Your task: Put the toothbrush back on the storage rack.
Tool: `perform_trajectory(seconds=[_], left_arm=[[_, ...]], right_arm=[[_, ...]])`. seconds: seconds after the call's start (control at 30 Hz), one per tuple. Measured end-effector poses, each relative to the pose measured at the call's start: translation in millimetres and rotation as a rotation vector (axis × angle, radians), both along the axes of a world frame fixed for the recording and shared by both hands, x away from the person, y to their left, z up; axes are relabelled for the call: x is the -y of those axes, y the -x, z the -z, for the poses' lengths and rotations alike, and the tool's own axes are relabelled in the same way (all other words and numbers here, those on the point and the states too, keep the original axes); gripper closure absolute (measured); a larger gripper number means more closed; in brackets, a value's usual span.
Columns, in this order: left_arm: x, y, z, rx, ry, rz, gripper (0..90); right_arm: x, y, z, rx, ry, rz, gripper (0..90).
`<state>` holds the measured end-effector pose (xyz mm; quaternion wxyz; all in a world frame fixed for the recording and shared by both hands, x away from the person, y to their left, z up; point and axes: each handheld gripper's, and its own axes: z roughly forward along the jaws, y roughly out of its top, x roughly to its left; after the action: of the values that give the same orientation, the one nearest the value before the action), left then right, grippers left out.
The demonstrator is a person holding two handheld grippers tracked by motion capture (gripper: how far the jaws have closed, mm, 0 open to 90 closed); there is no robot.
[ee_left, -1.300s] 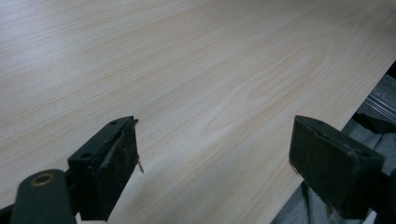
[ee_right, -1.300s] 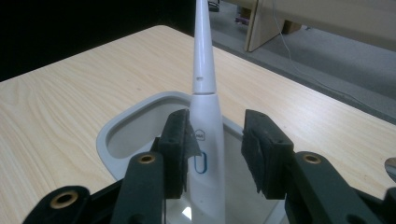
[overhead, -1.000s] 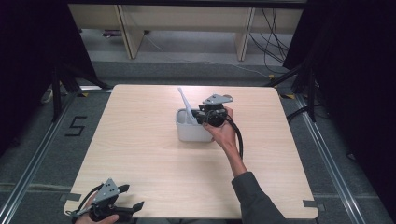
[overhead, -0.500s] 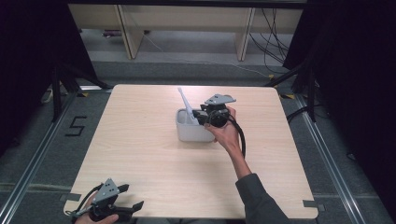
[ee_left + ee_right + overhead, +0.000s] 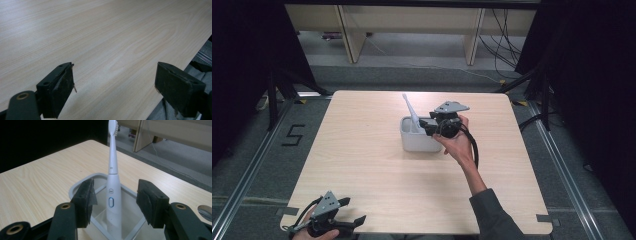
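White electric toothbrush (image 5: pixel 113 202) stands nearly upright in a grey-white divided holder (image 5: pixel 419 142), handle down in a compartment, brush head up and tipped slightly toward 11 o'clock in the high view. Holder sits on the pale wood table (image 5: pixel 377 175) a bit past centre, toward 12 o'clock.

Right gripper (image 5: pixel 428 126) is at the holder's 3 o'clock rim, pointed toward 9 o'clock across the holder's top. In the right gripper view the jaws flank the toothbrush handle, one at each side, with clear gaps: pads not touching it. Jaws have just been opening, now about half wide, with the toothbrush between them but free. Looks like a release after placing it in the holder.

Key relation: the toothbrush's long axis runs vertical, straight ahead of the right jaws and between them. Any backing off probably needs to go toward 3 o'clock, level, so neither pad clips the handle and tips it.

Left gripper (image 5: pixel 354 224) rests at the table's near edge, about 7 o'clock, well apart from the holder. In the left gripper view its jaws are wide, nothing but bare table between them. Right hand (image 5: pixel 457 145) is far nearer the toothbrush.
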<state>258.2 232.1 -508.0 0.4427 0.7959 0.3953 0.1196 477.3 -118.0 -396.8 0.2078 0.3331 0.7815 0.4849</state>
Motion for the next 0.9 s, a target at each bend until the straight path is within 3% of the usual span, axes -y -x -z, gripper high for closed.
perform_trajectory(seconds=[0.1, 0.9], left_arm=[[-0.1, 0.0, -0.1, 0.001, 0.001, -0.001, 14.9], [0.1, -0.1, 0.2, 0.000, -0.002, -0.001, 14.9]], right_arm=[[2.1, 3.7, -2.1, -0.010, 0.018, 0.006, 47.6], [18.7, 22.9, -6.5, 0.007, 0.014, -0.013, 41.2]])
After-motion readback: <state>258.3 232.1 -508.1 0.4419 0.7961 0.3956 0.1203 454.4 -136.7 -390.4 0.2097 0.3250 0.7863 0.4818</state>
